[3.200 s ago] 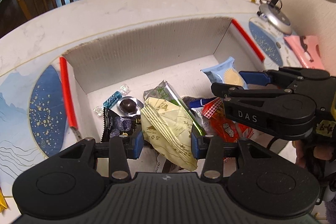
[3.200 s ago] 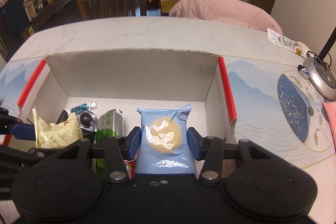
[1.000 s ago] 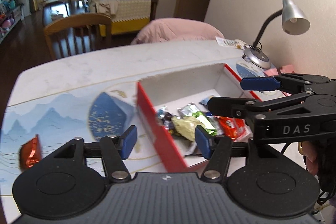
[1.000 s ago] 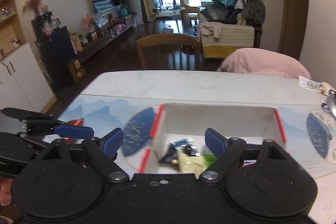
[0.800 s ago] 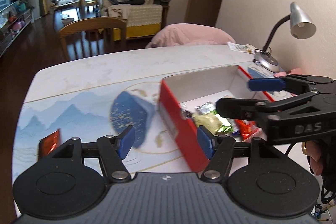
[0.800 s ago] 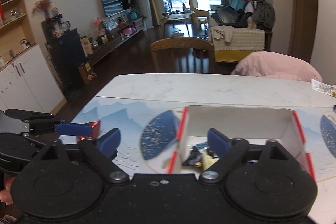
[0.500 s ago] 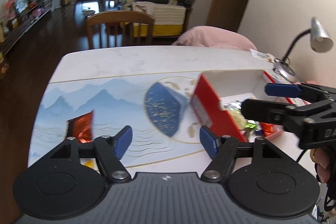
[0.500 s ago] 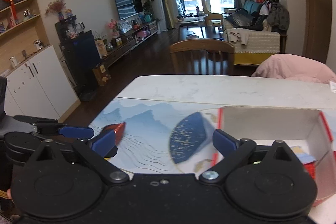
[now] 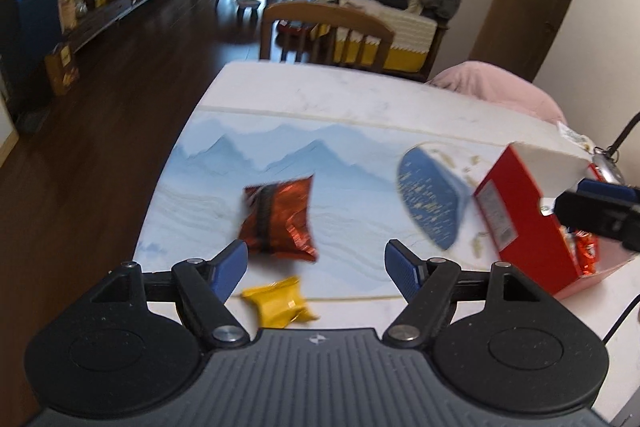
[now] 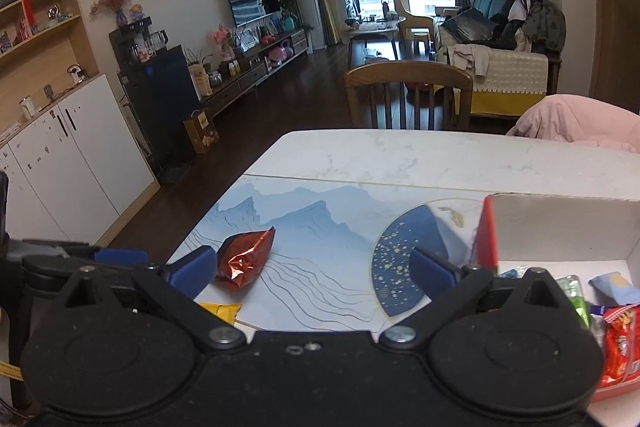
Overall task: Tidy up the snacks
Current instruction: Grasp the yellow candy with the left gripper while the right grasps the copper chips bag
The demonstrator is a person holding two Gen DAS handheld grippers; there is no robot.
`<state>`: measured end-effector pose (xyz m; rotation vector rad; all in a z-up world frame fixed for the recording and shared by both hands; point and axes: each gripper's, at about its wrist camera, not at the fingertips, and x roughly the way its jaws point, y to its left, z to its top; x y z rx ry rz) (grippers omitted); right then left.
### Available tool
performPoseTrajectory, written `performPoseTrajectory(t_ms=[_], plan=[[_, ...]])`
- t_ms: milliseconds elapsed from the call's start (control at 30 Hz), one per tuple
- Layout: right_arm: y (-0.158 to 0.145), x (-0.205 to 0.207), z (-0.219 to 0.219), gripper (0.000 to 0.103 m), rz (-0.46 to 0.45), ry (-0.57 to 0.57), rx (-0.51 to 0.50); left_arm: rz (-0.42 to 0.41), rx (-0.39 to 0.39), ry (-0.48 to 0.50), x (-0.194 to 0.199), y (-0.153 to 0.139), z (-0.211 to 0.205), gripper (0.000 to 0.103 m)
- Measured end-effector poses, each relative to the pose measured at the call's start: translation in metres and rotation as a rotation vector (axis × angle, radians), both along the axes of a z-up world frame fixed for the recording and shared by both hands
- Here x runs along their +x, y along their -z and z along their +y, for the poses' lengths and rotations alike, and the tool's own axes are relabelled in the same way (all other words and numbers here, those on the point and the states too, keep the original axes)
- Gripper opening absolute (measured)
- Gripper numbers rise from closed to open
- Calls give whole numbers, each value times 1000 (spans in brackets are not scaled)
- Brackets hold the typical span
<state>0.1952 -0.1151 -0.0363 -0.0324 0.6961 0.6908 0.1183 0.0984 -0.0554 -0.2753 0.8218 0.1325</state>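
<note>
From my left wrist view, the red foil snack packet (image 9: 278,219) is smeared by motion, so I can't read its print. The red box (image 9: 516,215) is cut off at the right edge. In my right view, the yellow packet (image 10: 222,310) is mostly hidden behind the gripper body, perhaps a wafer.

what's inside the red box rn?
In the right wrist view, the red box holds several wrapped snacks: a light blue packet, a green wrapper and a red packet. The right gripper's body covers the near left part of the floor, so anything there is hidden.
</note>
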Motion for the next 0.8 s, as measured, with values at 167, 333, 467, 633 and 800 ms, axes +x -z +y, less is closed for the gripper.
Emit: performPoseTrajectory(t_ms=[167, 333, 467, 633, 800], plan=[[10, 8, 22, 103, 20, -8, -34, 74, -33, -16, 0, 29, 12, 75], [23, 22, 45, 103, 35, -36, -71, 113, -40, -27, 3, 50, 11, 76], [36, 37, 67, 103, 67, -56, -119, 154, -67, -36, 9, 69, 10, 76], [51, 56, 98, 103, 104, -78, -156, 165, -35, -101, 18, 83, 8, 75], [69, 69, 133, 103, 150, -117, -196, 164, 8, -137, 22, 91, 4, 75]])
